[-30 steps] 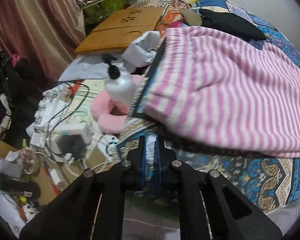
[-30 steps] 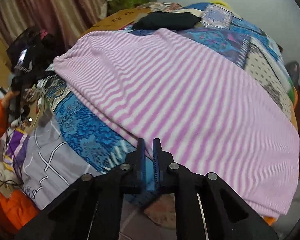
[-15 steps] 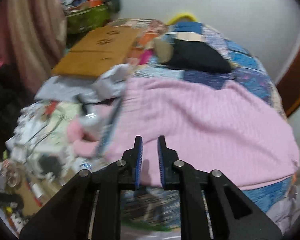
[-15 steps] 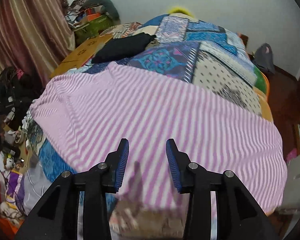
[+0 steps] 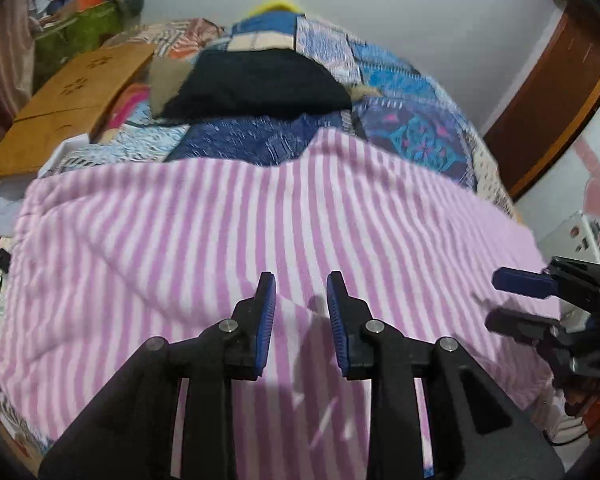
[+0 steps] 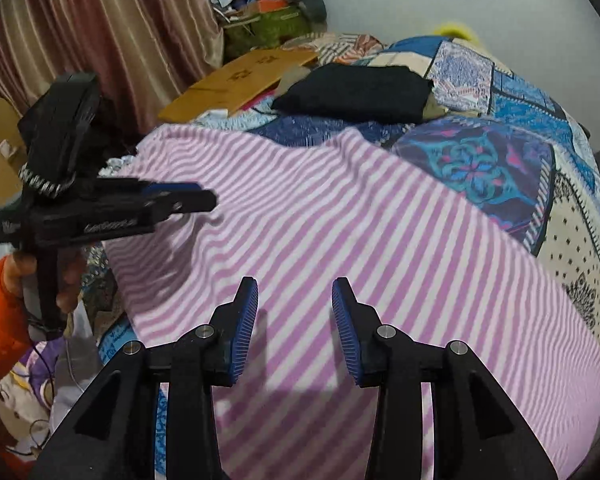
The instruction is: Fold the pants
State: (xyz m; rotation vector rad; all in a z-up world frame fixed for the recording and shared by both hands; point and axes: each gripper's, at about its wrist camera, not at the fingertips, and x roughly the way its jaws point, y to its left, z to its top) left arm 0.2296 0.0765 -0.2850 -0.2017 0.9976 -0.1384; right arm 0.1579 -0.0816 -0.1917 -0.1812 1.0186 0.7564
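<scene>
- Your striped pants [image 5: 228, 240] lie spread flat across the patchwork bedspread [image 5: 416, 136], pink and white stripes running toward you, the near edge hanging at the bed's front
- I judge the fold is partly made: the cloth reads as 1 wide panel with a notch in its far edge, so the 2 legs may already lie side by side or stacked, but I cannot tell how many layers there are
- What looks left: at least 1 more fold to bring the wide panel down to a compact stack, then squaring the edges
- Your left gripper [image 5: 301, 292] hovers over the near middle of the pants; its jaws are opening and nothing is between the pads
- Your right gripper [image 6: 295, 300] hangs over the pants too, jaws apart with only bare cloth showing in the gap, gripping nothing
- In the right wrist view your left hand [image 6: 40, 276], with an orange sleeve behind it, holds the other tool's handle at the left edge of the cloth
- Containers: a green bag [image 6: 268, 26] stands at the far corner by the curtain [image 6: 100, 32], stuffed with mixed papers and packets too small to tell apart
- A flat wooden board [image 5: 72, 100] lies at the bed's far left with nothing on it; a dark folded garment [image 5: 260, 80] sits on the bedspread just beyond the pants, apart from them
</scene>
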